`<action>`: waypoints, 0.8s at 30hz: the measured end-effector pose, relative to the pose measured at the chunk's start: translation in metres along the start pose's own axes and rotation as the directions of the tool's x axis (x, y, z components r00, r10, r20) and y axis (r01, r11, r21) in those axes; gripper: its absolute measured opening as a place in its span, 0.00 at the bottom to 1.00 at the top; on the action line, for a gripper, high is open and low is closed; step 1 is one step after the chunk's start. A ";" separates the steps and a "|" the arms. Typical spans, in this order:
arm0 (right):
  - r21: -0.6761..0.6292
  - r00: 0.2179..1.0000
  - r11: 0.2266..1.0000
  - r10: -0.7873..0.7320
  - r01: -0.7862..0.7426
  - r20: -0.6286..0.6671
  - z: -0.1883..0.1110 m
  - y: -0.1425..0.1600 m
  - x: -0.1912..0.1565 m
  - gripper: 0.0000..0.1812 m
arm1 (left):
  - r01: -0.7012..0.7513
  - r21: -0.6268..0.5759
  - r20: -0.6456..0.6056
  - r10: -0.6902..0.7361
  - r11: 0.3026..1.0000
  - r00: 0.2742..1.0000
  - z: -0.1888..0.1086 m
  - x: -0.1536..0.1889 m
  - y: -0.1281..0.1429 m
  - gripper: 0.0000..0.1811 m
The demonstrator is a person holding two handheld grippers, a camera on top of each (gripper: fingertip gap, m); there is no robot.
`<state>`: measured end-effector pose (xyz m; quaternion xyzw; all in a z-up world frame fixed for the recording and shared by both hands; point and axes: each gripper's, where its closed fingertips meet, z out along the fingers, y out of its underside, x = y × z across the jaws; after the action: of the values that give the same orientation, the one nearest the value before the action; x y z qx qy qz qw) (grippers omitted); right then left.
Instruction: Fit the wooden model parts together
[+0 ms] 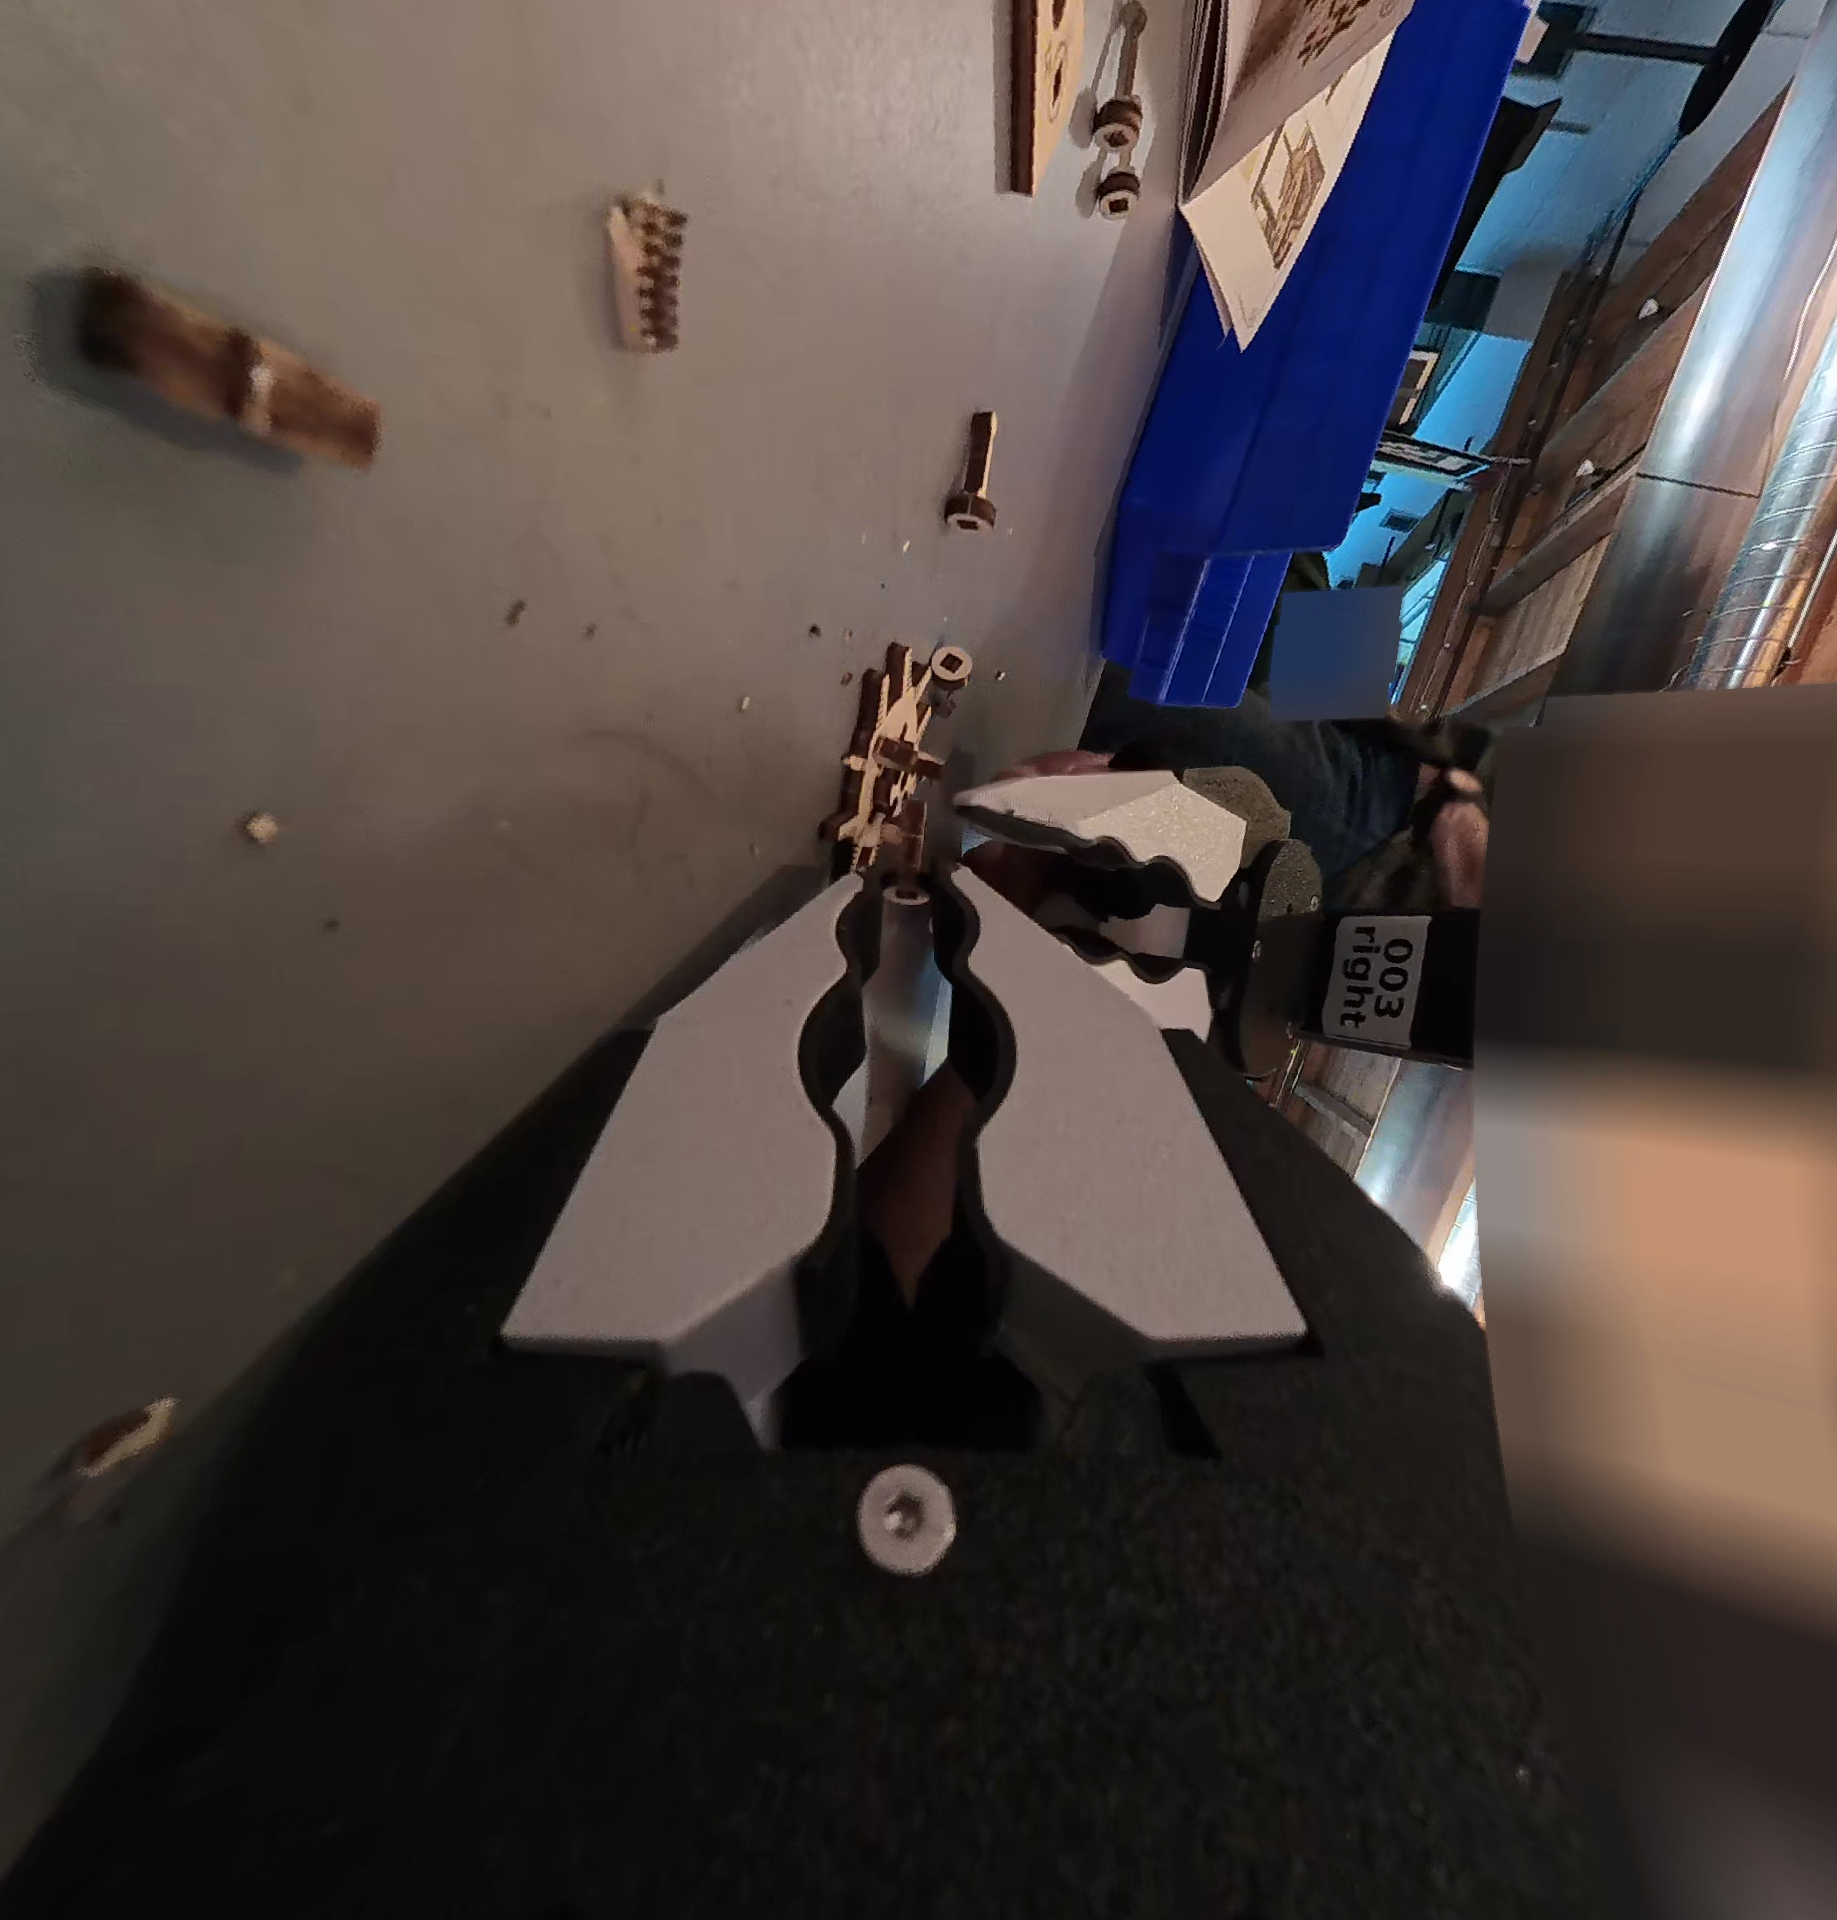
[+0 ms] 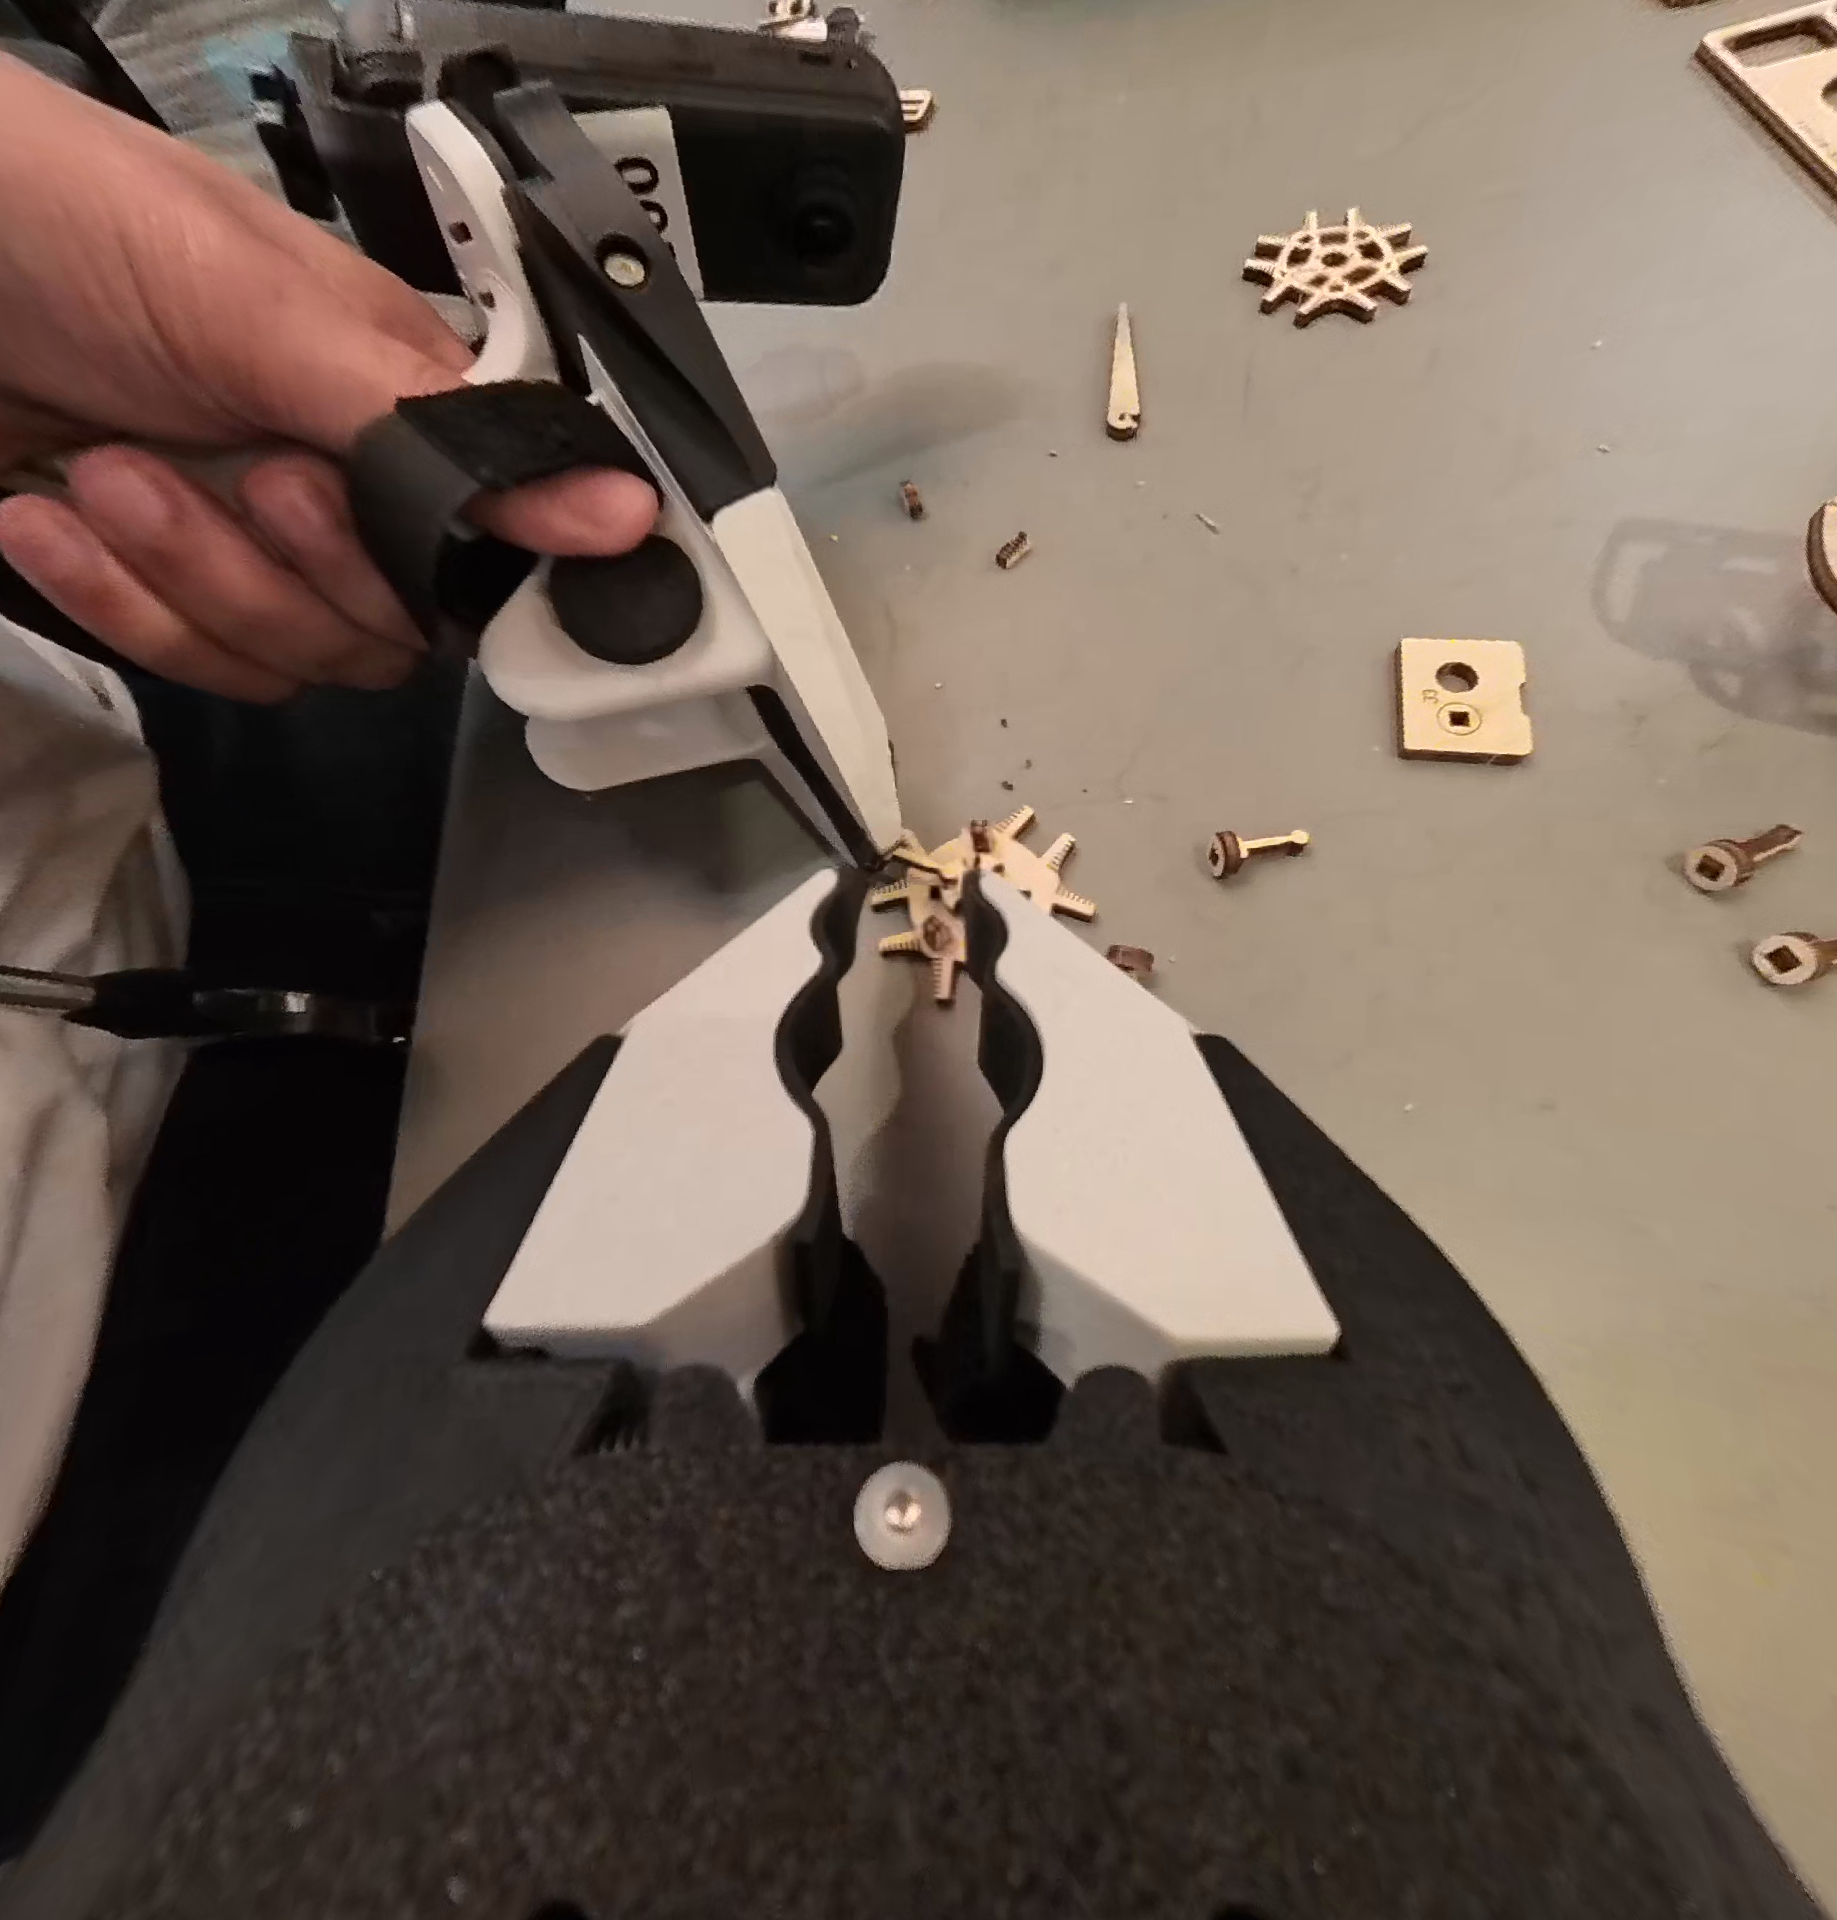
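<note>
Person's hand: far left in the right wrist view, wrapped round the handle of the left gripper, one finger through a black strap.

Left gripper: comes down at a slant from the upper left, fingers pressed nearly together with the tips on the near-left edge of the wooden gear. In its own view there's only a narrow slot between the fingers and a small pale peg sits in it, so it looks like it's pinching that, can't swear to it.

Wooden gear: the task piece, a spoked wheel with toothed arms, flat on the grey table right in the middle where both sets of tips meet. Left wrist view shows it just past the left gripper's tips.

Right gripper: fingers a little apart, straddling the near part of the gear. Whether they actually grip it, can't tell.

Small pins: a few wooden pins with square-holed heads lying loose to the right of the gear, well apart from it.

Second gear: upper right, lying flat on its own.

Square plate: right side, with a round hole and a square hole.

Blue bin: only in the left wrist view, at the table's far edge, with printed sheets on it.
</note>
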<state>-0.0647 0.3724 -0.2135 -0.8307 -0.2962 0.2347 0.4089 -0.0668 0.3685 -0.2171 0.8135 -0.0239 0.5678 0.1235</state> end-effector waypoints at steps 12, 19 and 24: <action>-0.006 0.995 0.998 -0.063 0.063 -0.083 0.006 -0.003 0.001 0.11 | 0.007 0.017 -0.033 -0.006 1.000 0.999 -0.001 0.004 -0.001 0.03; 0.064 0.998 0.997 0.052 -0.050 -0.031 0.002 -0.011 -0.001 0.12 | 0.017 0.034 -0.094 -0.014 0.999 0.995 -0.002 0.009 0.002 0.03; 0.033 0.998 0.998 0.055 -0.055 -0.013 0.005 -0.007 -0.004 0.14 | 0.003 0.032 -0.109 0.001 0.999 0.994 -0.003 0.013 0.003 0.03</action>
<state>-0.0726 0.3764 -0.2097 -0.8335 -0.2664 0.2447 0.4177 -0.0653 0.3678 -0.2041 0.7831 -0.0077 0.6117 0.1118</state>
